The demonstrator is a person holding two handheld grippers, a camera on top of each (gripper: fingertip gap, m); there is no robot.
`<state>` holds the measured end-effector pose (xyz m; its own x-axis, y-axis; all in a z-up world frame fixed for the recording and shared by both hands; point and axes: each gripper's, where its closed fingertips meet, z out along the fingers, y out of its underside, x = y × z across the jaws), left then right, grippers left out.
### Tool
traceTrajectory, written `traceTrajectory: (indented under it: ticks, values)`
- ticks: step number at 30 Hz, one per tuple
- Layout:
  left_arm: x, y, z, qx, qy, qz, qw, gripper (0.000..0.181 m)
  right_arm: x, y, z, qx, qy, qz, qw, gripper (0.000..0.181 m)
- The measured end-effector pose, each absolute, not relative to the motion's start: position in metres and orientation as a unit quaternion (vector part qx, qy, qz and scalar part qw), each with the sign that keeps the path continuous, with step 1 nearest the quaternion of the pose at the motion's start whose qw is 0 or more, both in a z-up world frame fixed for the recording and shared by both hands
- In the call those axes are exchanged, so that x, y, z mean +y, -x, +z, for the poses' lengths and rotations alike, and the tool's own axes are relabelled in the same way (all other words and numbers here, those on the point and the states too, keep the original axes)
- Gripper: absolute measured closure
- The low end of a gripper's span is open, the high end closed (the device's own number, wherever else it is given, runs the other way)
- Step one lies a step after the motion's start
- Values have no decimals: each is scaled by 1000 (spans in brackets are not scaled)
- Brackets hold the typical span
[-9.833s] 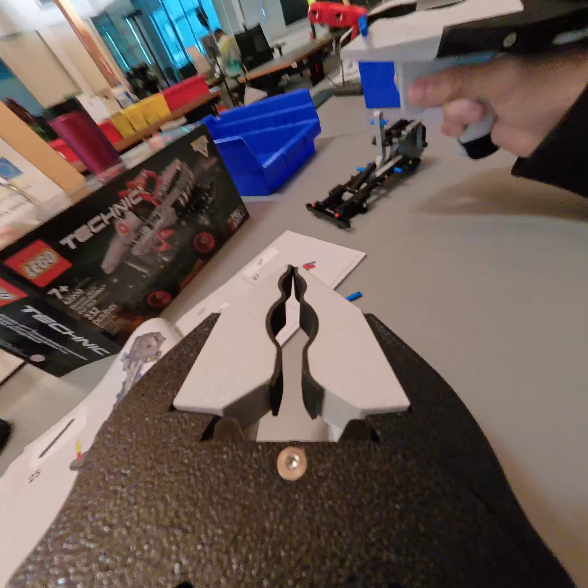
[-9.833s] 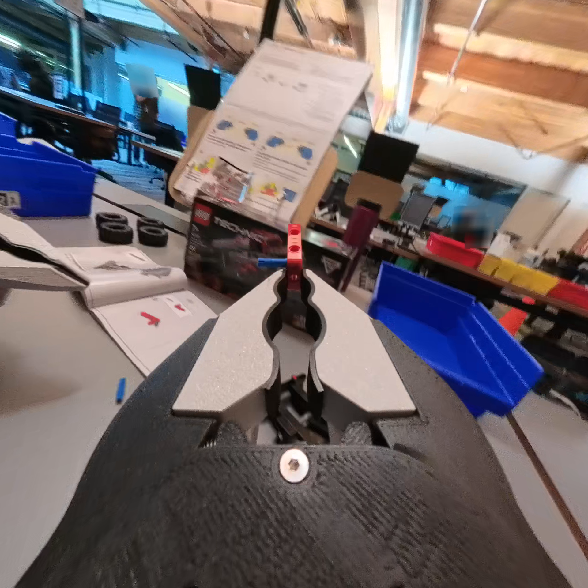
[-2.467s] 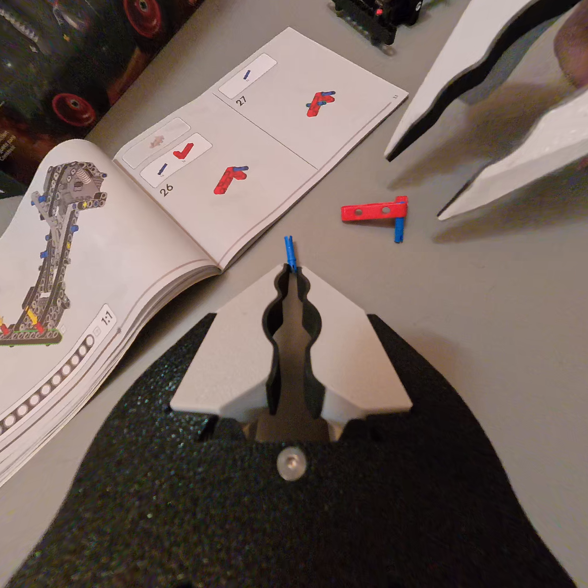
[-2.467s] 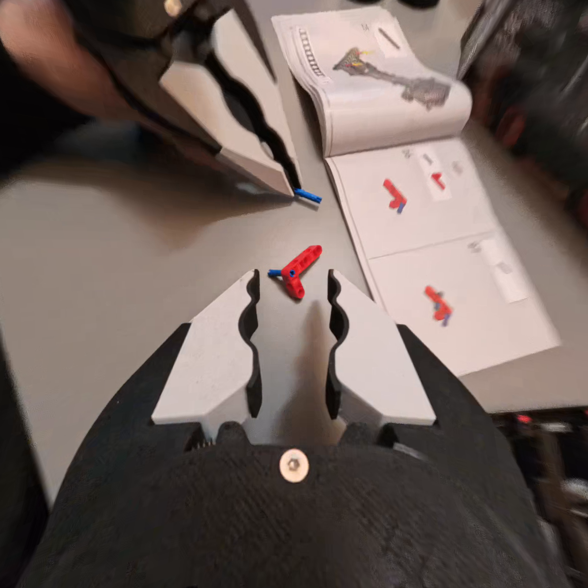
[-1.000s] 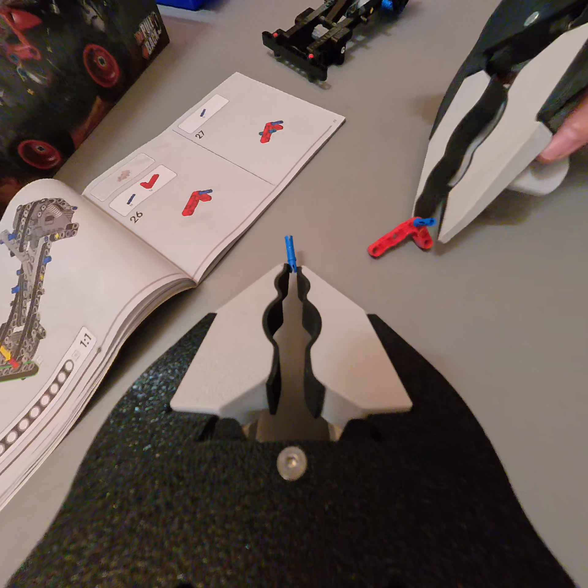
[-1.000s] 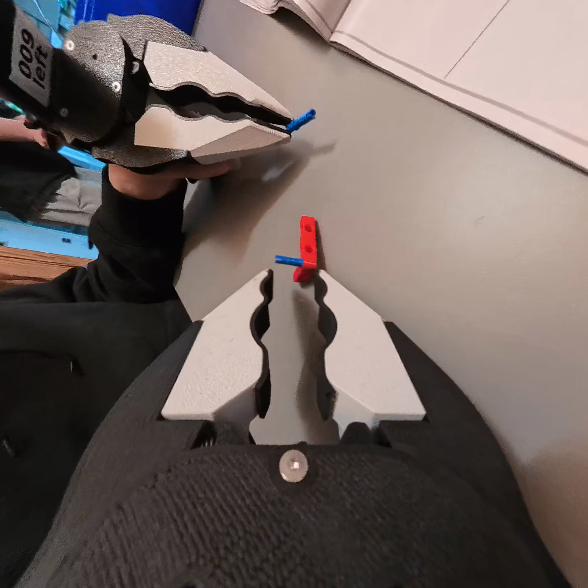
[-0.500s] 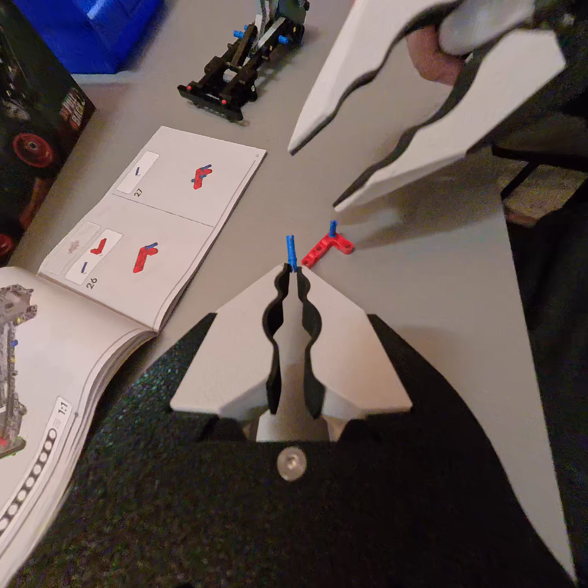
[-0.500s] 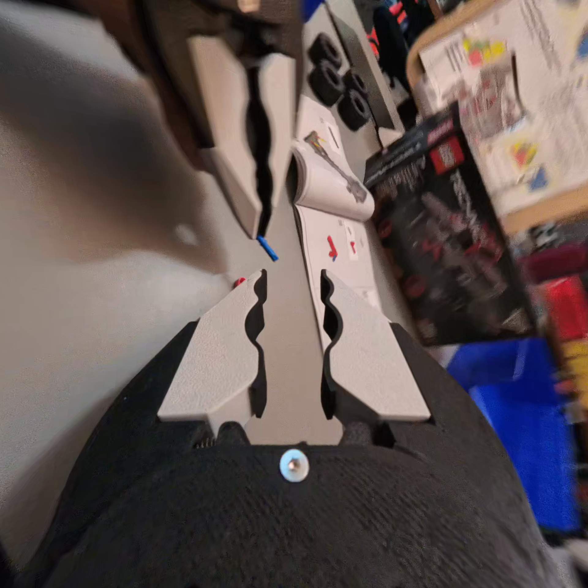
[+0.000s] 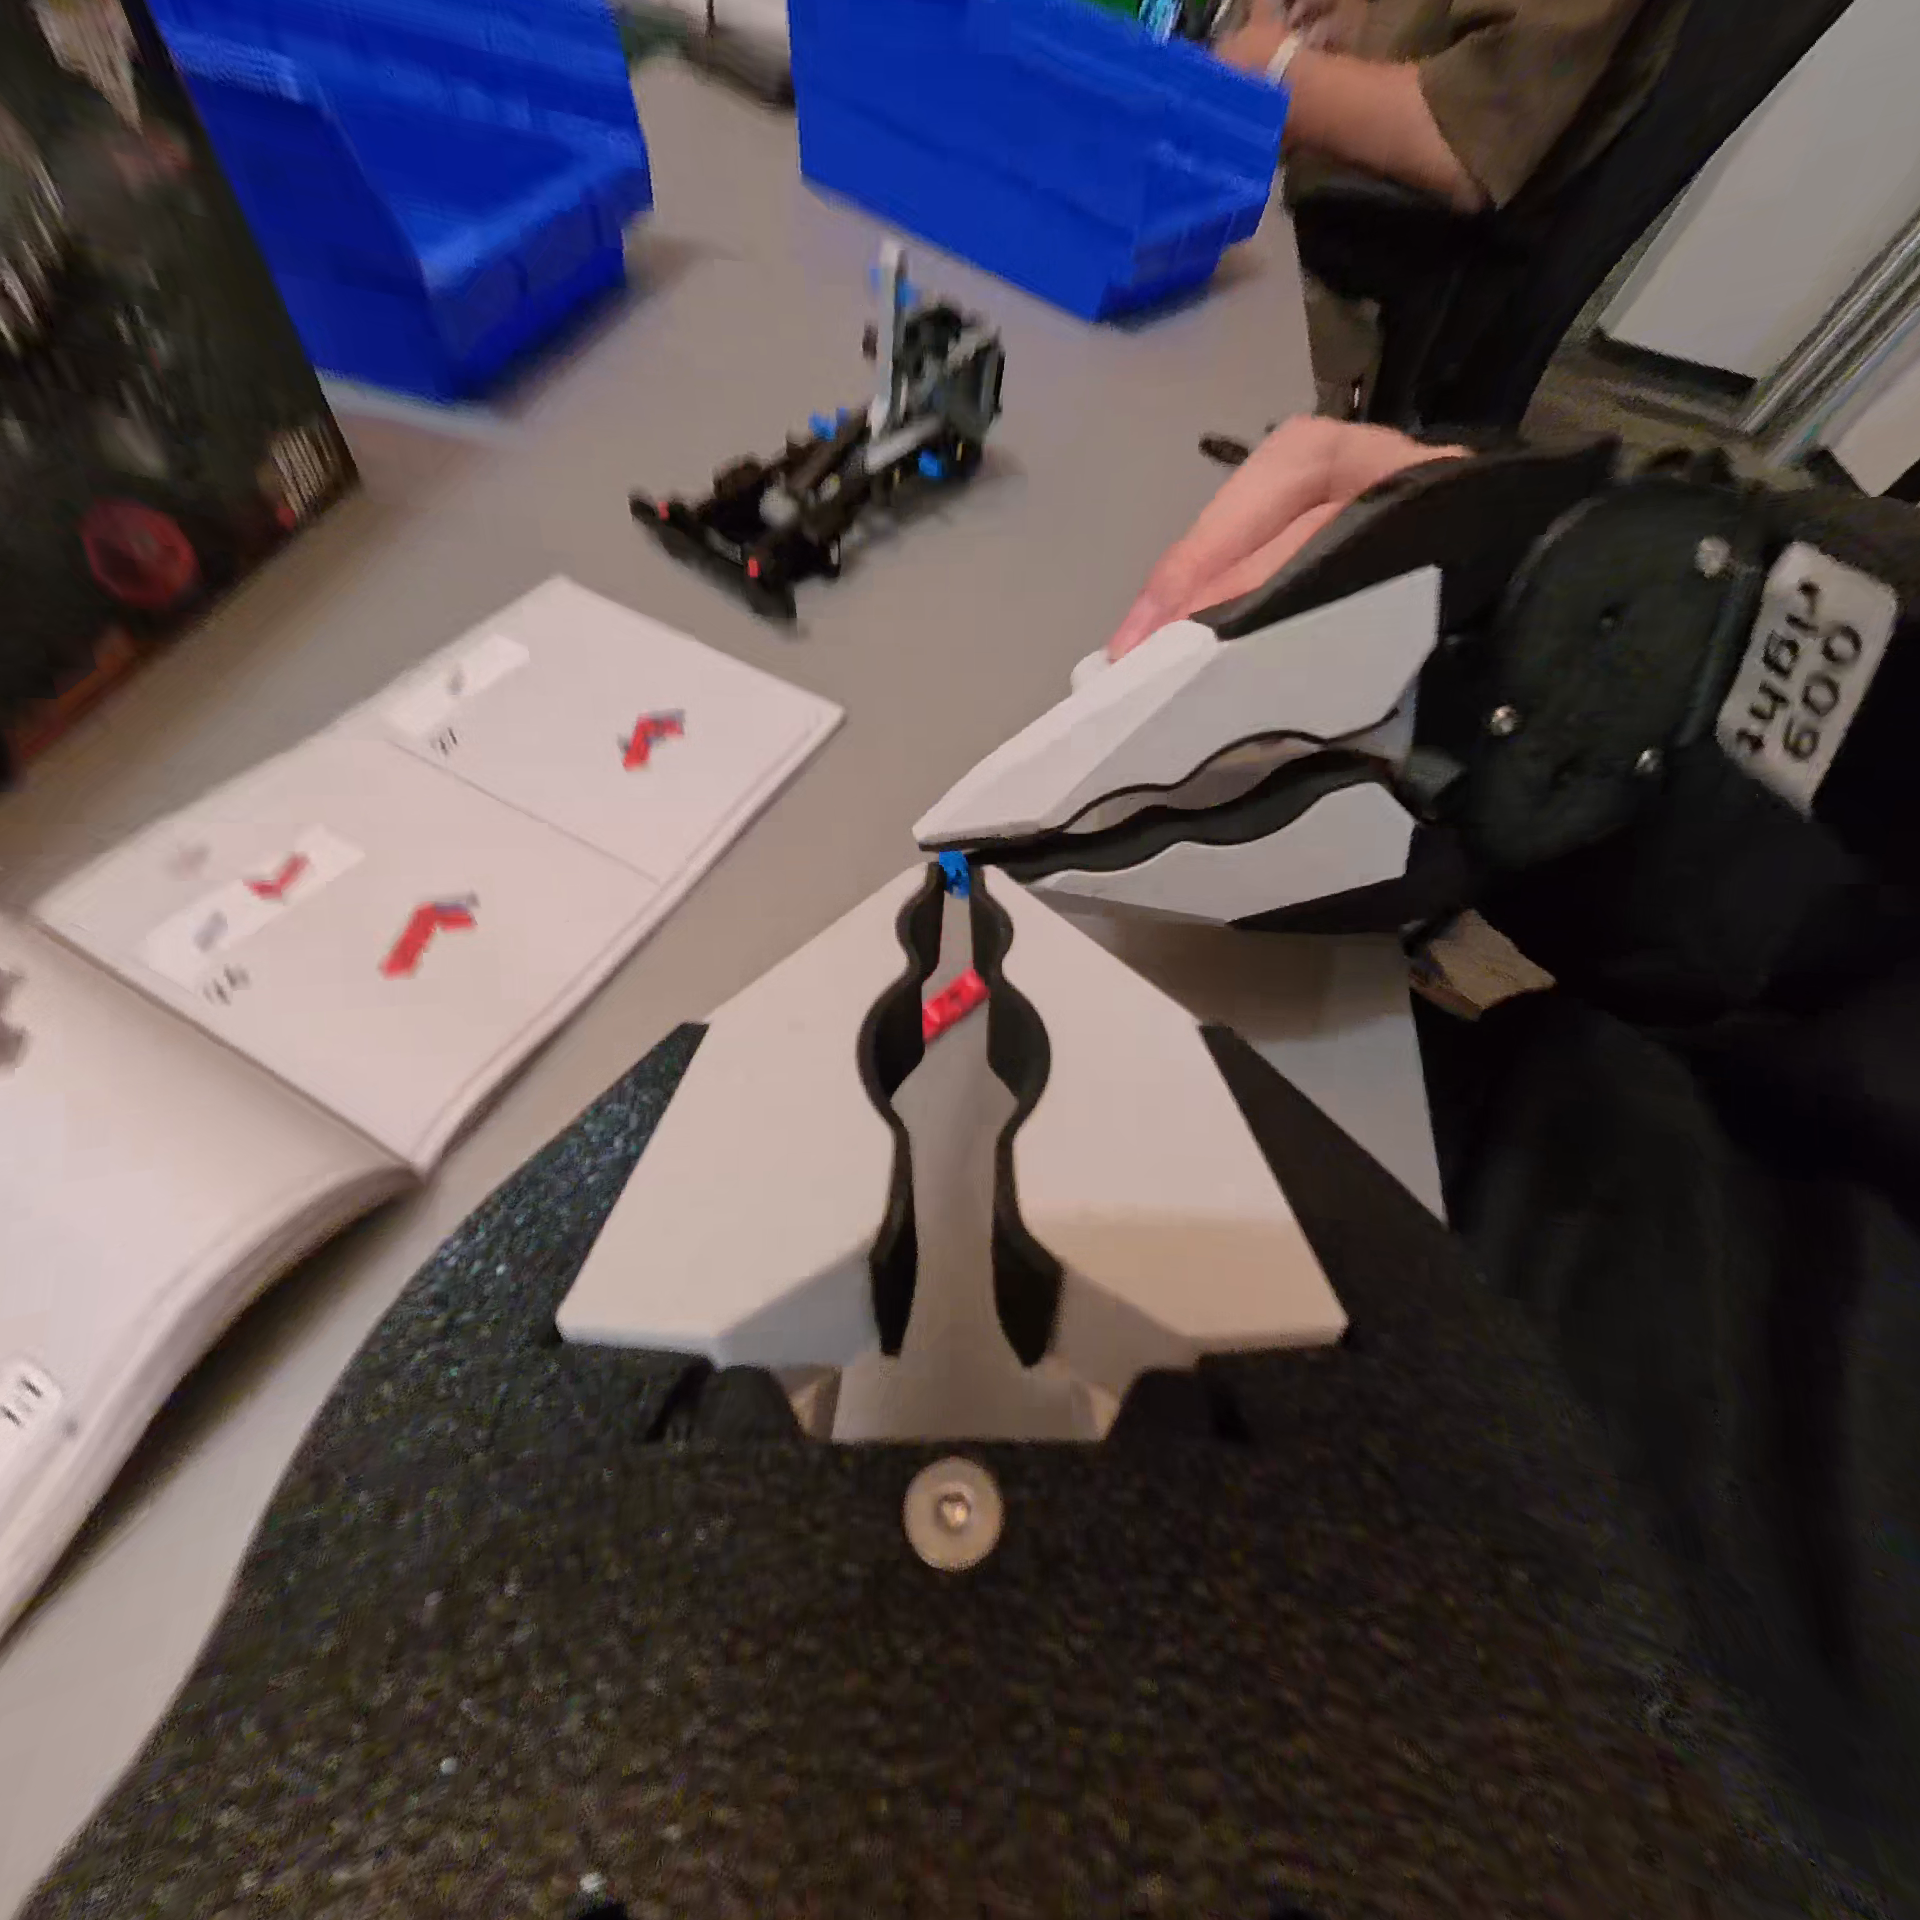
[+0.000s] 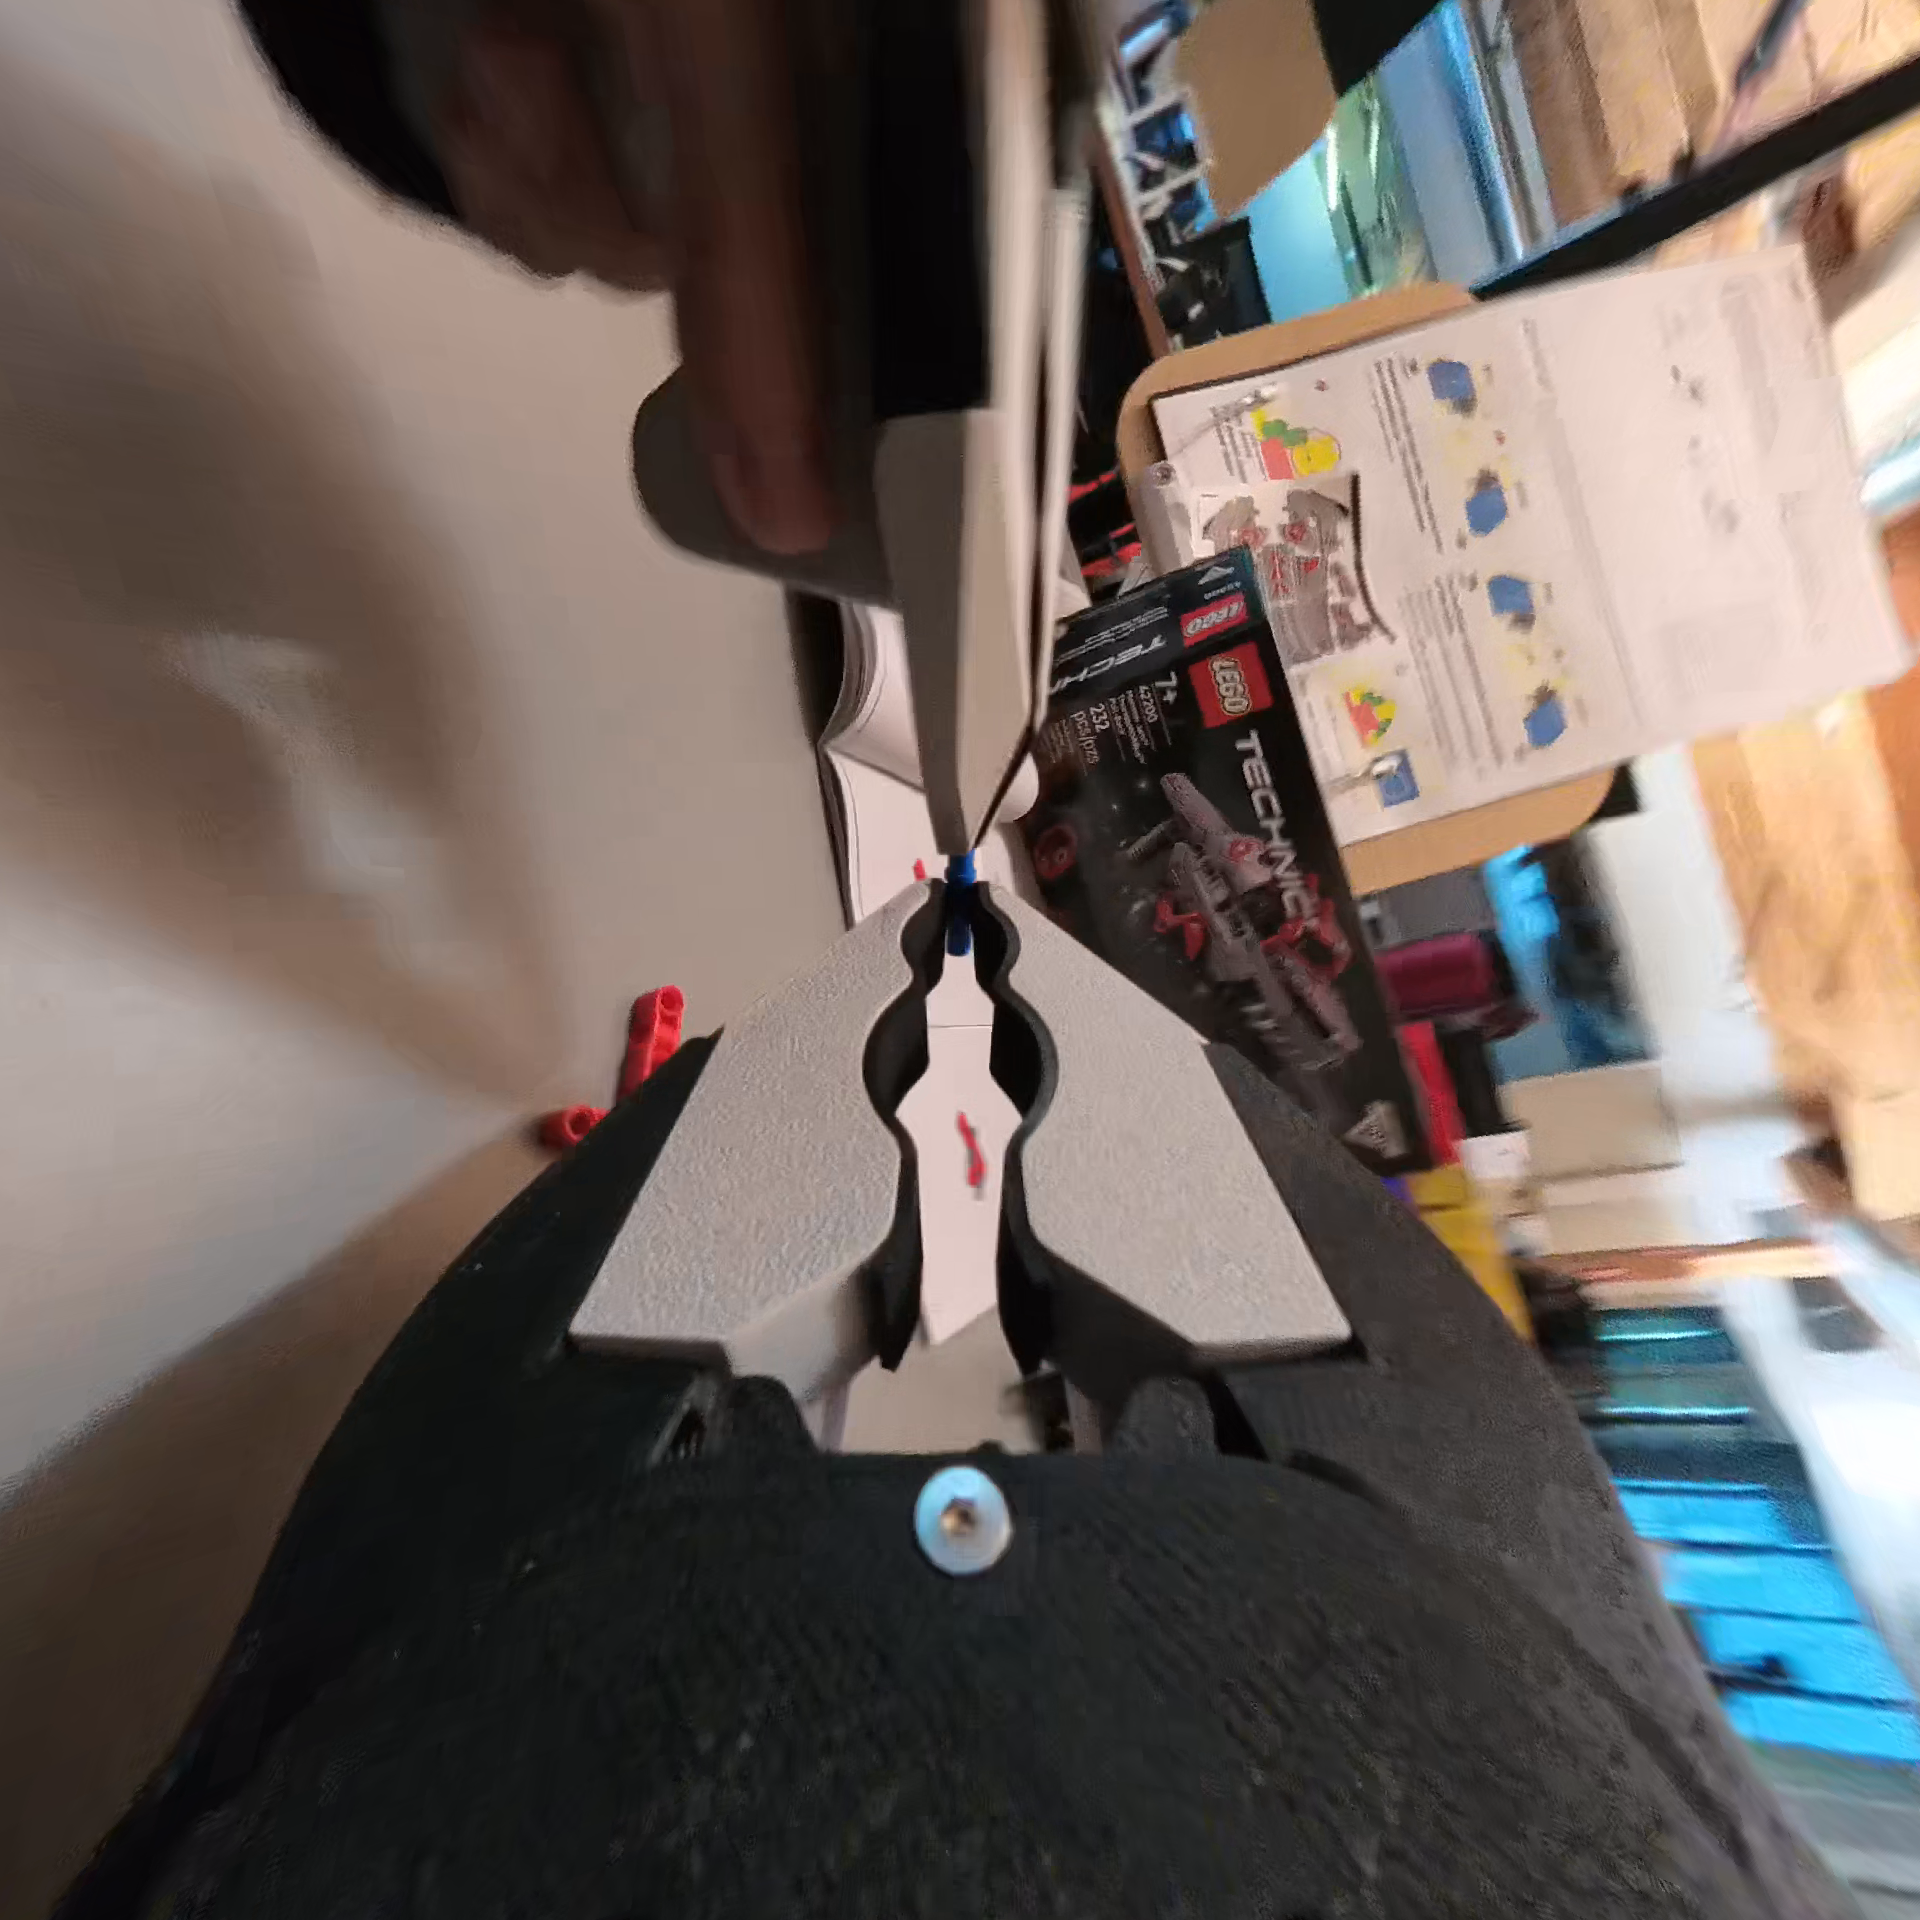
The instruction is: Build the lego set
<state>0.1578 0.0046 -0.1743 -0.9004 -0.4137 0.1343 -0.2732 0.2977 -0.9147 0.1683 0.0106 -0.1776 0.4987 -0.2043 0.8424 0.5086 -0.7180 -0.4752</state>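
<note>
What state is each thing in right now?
Left gripper: shut on blue pin.
Right gripper: shut on the same blue pin.
Red piece: loose on table, held by neither.
Manual: lying open.
Black model: part-built, standing untouched.
Blue bins: contents not visible.

A: What does the left gripper (image 9: 953, 883) look like up close?

B: Two pale grey wedge fingers (image 9: 769, 1164) with wavy black inner pads, on a speckled black body filling the lower frame. One silver screw (image 9: 953, 1525) sits at centre.

A: And the right gripper (image 10: 958, 904)?

B: Same build: grey fingers (image 10: 790, 1153), black pads, black textured shell, a screw (image 10: 961, 1519) at centre. Seen at the right of the left view, it has small screws and a grey label (image 9: 1803, 686).

A: Clothing?

B: A black sleeve (image 9: 1662, 935), right of frame.
</note>
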Motion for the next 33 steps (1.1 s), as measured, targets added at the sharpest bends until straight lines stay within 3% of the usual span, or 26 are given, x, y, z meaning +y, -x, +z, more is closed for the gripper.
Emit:
traceTrajectory:
  ticks: [1, 4, 9, 17, 33]
  values:
    - [2, -159, -169, 794, 192, -569, 91, 180, 9, -169, -174, -61, 791, -462, 397, 179]
    - [-4, -163, -156, 758, 152, -615, 155, 179, -4, -175, -167, 48, 796, -359, 486, 179]
    - [-11, -158, -157, 761, 117, -614, 174, 169, -14, -167, -166, 122, 783, -229, 566, 179]
    - [-19, -138, -166, 780, 70, -611, 119, 171, -11, -149, -175, 118, 775, -262, 563, 179]
    - [-21, -139, -169, 779, 72, -611, 116, 168, -12, -152, -179, 100, 774, -278, 560, 179]
